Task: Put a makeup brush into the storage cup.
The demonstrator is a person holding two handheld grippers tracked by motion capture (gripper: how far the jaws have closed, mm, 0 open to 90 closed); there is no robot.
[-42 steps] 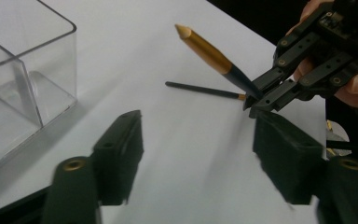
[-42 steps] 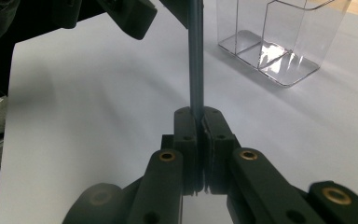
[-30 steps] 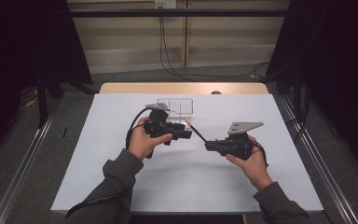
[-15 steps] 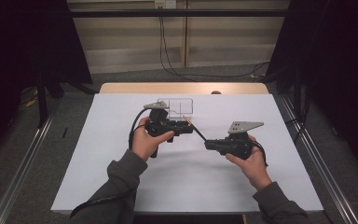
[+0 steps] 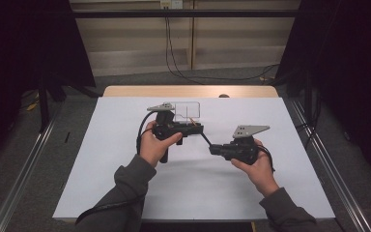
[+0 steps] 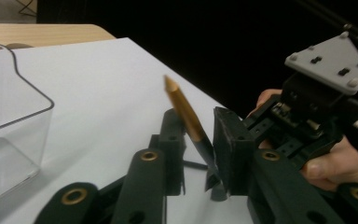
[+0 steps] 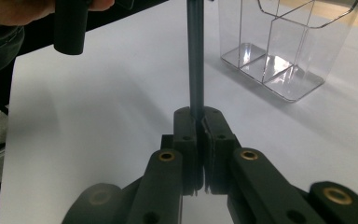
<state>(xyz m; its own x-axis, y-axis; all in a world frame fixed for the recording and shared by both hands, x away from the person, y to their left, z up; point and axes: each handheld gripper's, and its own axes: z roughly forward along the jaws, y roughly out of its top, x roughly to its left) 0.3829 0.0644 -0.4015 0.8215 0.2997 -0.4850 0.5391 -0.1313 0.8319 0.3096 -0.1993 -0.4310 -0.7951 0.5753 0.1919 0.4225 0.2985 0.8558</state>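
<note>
One pen (image 6: pixel 191 120), dark-barrelled with a gold tapered end, spans the gap between the two grippers above the white table sheet (image 5: pixel 125 183). In the high view its long axis slants from the right gripper (image 5: pixel 211 149) up and left to the left gripper (image 5: pixel 199 128). In the left gripper view the gold end points up and away past the jaws. The right gripper's jaws are pressed together on the dark end. The left gripper's jaws have just been closing around the barrel, which leans on one jaw; a gap remains at the other. One clear plastic organiser (image 7: pixel 284 51) with compartments stands just beyond the left gripper.
</note>
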